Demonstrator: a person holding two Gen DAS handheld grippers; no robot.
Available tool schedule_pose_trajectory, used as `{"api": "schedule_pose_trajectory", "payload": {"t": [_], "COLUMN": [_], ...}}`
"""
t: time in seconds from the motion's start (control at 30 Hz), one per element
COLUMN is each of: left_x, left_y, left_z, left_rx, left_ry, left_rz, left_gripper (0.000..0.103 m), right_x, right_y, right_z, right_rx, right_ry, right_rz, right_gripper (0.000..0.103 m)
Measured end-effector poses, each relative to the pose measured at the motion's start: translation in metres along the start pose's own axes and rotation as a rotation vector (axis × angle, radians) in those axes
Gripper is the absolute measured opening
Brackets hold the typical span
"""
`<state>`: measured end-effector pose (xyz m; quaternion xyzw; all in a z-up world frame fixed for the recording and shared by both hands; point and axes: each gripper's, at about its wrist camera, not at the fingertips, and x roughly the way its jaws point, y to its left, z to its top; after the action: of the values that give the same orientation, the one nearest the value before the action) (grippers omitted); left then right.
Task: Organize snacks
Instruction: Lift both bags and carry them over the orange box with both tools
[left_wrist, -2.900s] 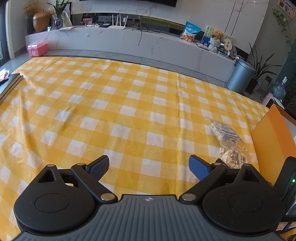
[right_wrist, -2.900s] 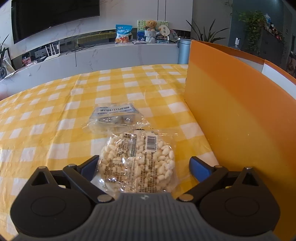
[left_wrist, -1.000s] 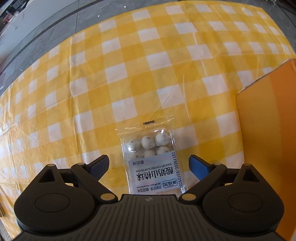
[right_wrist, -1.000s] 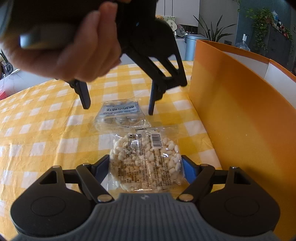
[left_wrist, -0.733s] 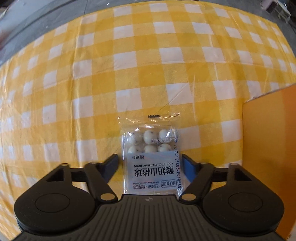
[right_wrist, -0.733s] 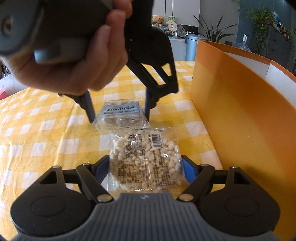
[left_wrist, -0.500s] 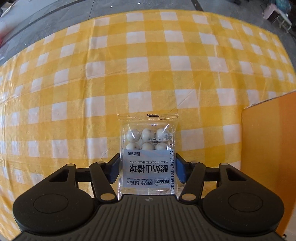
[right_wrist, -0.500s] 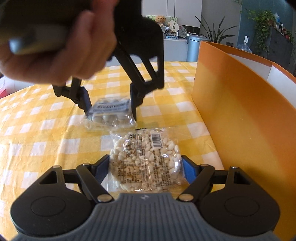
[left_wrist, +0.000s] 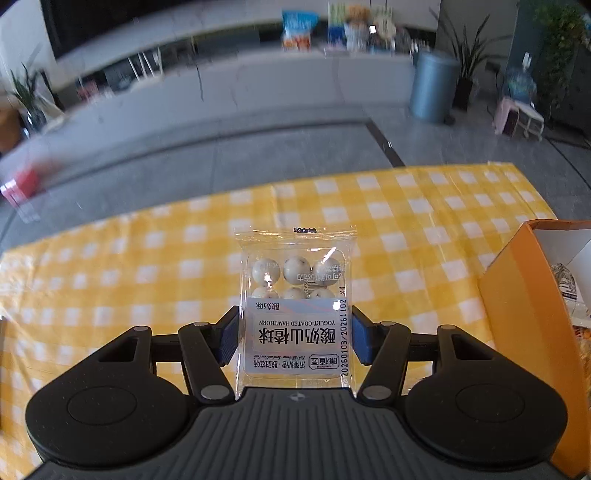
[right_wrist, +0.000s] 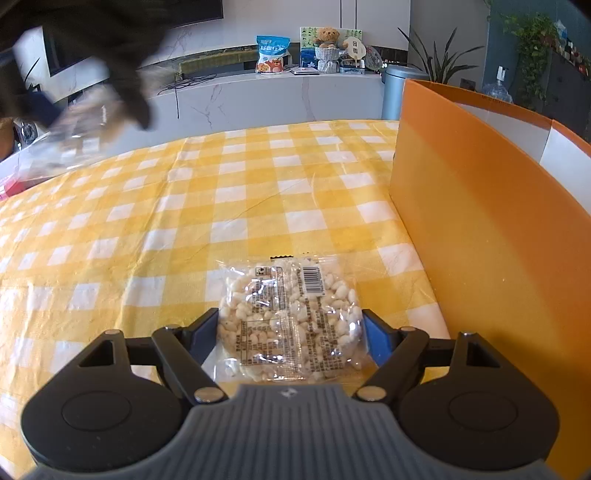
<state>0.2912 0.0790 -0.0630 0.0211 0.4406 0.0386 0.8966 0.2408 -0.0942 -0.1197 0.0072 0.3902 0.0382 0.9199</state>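
My left gripper (left_wrist: 294, 338) is shut on a clear packet of yogurt-coated hawthorn balls (left_wrist: 295, 302) and holds it up above the yellow checked tablecloth (left_wrist: 147, 258). My right gripper (right_wrist: 290, 338) is shut on a clear packet of white puffed-rice snack (right_wrist: 290, 314), low on the cloth (right_wrist: 221, 192). An orange cardboard box stands to the right in both views (left_wrist: 532, 332) (right_wrist: 491, 229). The left gripper with its packet shows blurred at the top left of the right wrist view (right_wrist: 74, 110).
The box has white inner walls and holds a wrapped snack (left_wrist: 567, 291). Beyond the table are a white marble counter (right_wrist: 277, 92) with snack bags and a teddy bear, a grey bin (left_wrist: 432, 85) and potted plants.
My left gripper has shut on the hawthorn-ball packet and lifted it off the cloth, up and to the left in the right wrist view. My right gripper stays shut on the puffed-rice packet.
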Motion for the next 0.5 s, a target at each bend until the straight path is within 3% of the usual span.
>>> {"api": "schedule_pose_trajectory", "payload": {"t": [0.1, 0.4, 0.5], "left_x": [-0.014, -0.052, -0.051], "left_y": [0.010, 0.038, 0.046], "left_z": [-0.019, -0.087, -0.101], "left_rx": [-0.027, -0.156, -0.196], "left_ry": [-0.050, -0.143, -0.117], "left_rz": [0.020, -0.032, -0.135], "left_gripper": [0.068, 0.068, 0.068], "right_x": [0.000, 0.003, 0.003], "right_y": [-0.003, -0.001, 0.001], "right_z": [0.001, -0.001, -0.002], "right_rx": [-0.001, -0.025, -0.041], "right_ry": [0.001, -0.002, -0.003], "right_rz": [0.003, -0.001, -0.003], "right_gripper": [0.078, 0.078, 0.078]}}
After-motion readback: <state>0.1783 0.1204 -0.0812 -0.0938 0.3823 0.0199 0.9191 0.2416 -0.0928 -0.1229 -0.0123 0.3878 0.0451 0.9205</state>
